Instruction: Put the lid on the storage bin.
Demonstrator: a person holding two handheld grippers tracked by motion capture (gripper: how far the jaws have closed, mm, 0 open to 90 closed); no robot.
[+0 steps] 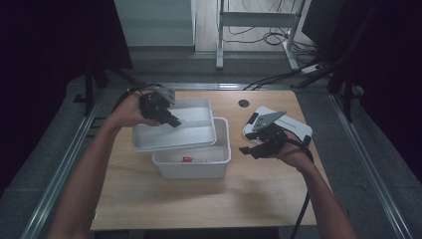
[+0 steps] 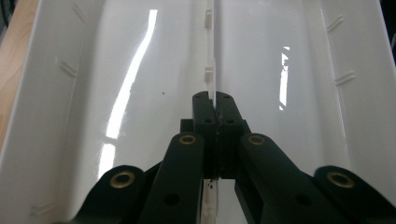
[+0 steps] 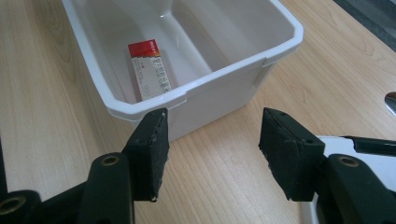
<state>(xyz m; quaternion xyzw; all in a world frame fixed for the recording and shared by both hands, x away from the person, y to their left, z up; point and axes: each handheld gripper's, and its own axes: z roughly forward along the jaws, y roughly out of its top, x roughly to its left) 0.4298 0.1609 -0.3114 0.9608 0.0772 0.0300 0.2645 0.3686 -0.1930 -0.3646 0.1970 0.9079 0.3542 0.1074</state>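
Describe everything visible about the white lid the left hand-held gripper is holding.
The lid looks like glossy white plastic, rectangular, underside up, with raised edges and a thin centre rib. The left hand-held gripper is shut on that rib. The lid sits tilted over the white bin, covering its far-left part.

Overhead plus two close claw-mounted views
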